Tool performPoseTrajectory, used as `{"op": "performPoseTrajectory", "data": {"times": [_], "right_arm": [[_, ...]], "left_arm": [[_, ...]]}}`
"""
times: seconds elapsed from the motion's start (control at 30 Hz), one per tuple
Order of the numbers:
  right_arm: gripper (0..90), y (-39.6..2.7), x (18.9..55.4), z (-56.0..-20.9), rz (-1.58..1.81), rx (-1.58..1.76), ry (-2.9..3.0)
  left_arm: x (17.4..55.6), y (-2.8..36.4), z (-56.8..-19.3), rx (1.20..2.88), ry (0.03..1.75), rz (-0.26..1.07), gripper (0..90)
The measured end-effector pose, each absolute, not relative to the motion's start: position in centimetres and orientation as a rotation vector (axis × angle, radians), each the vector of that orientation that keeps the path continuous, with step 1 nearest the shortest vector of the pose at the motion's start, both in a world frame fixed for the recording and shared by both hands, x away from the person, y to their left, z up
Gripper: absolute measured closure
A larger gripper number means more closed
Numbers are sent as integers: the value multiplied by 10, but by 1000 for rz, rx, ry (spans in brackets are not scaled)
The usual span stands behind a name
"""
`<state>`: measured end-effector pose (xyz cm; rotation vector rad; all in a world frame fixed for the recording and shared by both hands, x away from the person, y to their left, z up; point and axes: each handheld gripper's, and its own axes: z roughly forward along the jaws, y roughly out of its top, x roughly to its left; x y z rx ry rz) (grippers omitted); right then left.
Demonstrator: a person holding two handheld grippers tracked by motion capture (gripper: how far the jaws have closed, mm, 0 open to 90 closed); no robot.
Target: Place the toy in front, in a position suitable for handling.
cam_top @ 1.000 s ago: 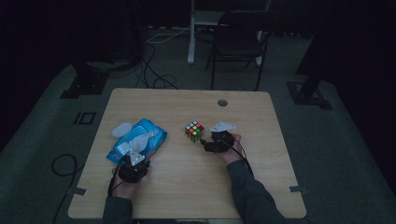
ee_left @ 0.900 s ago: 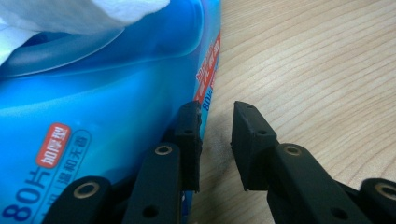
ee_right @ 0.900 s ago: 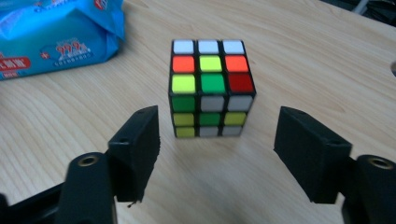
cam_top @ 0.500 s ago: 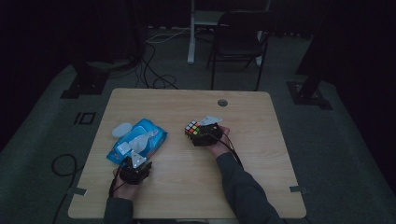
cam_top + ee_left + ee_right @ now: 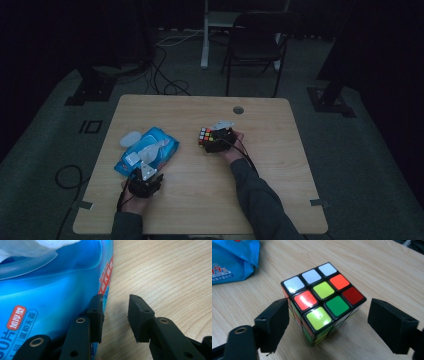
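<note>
High view: a wooden surface (image 5: pixel 280 165) carrying a puzzle cube (image 5: pixel 204 136) near its middle and, to the left of the cube, a blue pack of wet wipes (image 5: pixel 150 152) with a white tissue standing out of its top. The right claw (image 5: pixel 216 140) sits just right of the cube; the left claw (image 5: pixel 145 181) rests at the near edge of the pack, well left of the cube.

Right gripper view: the cube (image 5: pixel 322 300) stands between the wide-spread jaws of the right claw (image 5: pixel 325 326), with a clear gap on each side. These jaws have just been opening and grip nothing.

Left gripper view: the left claw (image 5: pixel 115 312) is narrowly parted, one jaw against the side of the pack (image 5: pixel 50 295), bare wood between the jaws. These jaws have also just been opening slightly and hold nothing.

Risks, as judged: the cube sits cornerwise to the right jaws, so closing now could land the pads on its edges and spin it or push it away instead of clamping it. The left jaw pressed to the soft pack could nudge the pack toward the cube.

Change from the earlier frames: the right hand was further right of the cube with its claw nearly closed; it has since slid up to the cube. The left hand, cube and pack keep their places.
</note>
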<state>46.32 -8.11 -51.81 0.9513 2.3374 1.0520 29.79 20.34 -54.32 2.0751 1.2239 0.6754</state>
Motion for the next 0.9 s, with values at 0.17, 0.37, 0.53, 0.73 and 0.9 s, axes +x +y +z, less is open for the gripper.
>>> {"op": "performPoseTrajectory", "data": {"times": [0.17,0.37,0.53,0.73,0.9], "right_arm": [[143,-77,471,-513,1056,895,2373],[181,-70,480,-514,1034,852,2417],[250,-67,481,-519,1005,836,2442],[302,-67,481,-518,991,825,2461],[328,-70,482,-517,1011,841,2473]], "left_arm": [[298,204,-543,2075,1222,672,656],[298,204,-543,2074,1219,669,653],[298,204,-543,2073,1217,667,650],[298,204,-543,2073,1217,667,648],[298,204,-543,2074,1215,666,648]]}}
